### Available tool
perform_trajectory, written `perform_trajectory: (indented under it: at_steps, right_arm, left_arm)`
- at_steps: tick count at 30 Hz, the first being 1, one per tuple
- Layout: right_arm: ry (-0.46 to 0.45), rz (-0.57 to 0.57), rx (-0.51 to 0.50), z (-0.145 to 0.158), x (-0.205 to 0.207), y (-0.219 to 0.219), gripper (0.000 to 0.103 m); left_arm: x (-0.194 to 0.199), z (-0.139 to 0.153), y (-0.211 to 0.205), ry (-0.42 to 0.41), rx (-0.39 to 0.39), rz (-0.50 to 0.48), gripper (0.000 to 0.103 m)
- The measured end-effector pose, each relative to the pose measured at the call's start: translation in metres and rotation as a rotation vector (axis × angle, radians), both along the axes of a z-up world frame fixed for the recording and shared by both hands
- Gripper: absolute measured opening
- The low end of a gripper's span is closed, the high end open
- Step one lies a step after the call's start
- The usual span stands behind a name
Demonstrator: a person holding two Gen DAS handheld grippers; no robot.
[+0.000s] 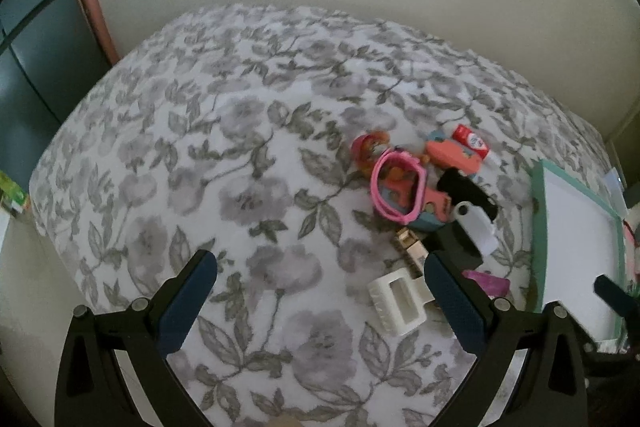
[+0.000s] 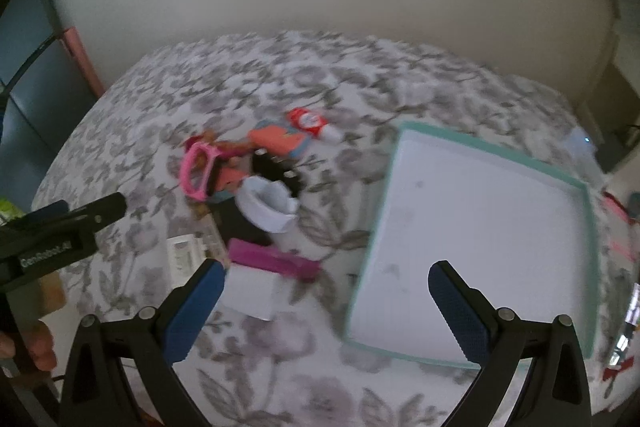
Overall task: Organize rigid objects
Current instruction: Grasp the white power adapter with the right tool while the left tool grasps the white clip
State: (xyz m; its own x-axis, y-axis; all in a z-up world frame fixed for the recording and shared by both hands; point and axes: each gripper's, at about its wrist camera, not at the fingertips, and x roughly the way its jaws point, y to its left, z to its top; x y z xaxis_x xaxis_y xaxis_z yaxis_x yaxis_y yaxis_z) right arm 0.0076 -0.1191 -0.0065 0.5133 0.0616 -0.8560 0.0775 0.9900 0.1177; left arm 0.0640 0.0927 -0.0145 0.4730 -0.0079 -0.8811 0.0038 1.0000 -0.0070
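A pile of small objects lies on a floral bed cover (image 1: 200, 155): a pink frame (image 1: 396, 187), a red tube (image 1: 472, 141), a black item (image 1: 468, 193), a white cap-like piece (image 1: 476, 225) and a white hair claw (image 1: 398, 301). A teal-rimmed white tray (image 2: 592, 227) lies to the right of the pile (image 2: 256, 179). My left gripper (image 1: 320, 291) is open over the cover, left of the hair claw. My right gripper (image 2: 326, 297) is open above a white box (image 2: 250, 289), a magenta item (image 2: 272, 259) and the tray's near left edge.
A plain wall rises behind the bed. A dark cabinet (image 1: 32, 59) and a pink strip (image 1: 96, 15) stand at the left. The left gripper's body (image 2: 60, 227) and a hand (image 2: 38, 345) show at the right wrist view's left edge. Clutter sits beyond the tray's right side.
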Motion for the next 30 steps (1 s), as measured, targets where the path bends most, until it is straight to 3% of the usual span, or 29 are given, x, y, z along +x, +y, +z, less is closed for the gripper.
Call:
perform_trajectory:
  at_steps: [8,15,22,30]
  right_arm:
    - [0.092,0.085,0.026,-0.030,0.016,0.033,0.103]
    - [0.158,0.135,0.032,-0.051,0.022,0.050,0.095]
    - [0.199,0.174,0.020,-0.066,0.027,0.064,0.089]
    - [0.238,0.174,0.017,-0.084,0.034,0.069,0.089]
  left_arm:
    - [0.006,-0.026,0.007,0.059,-0.058,0.012,0.103]
    - [0.008,-0.045,-0.002,0.117,-0.110,-0.021,0.103]
    - [0.009,-0.055,-0.014,0.148,-0.126,-0.060,0.103]
    - [0.015,-0.065,-0.029,0.174,-0.128,-0.107,0.103]
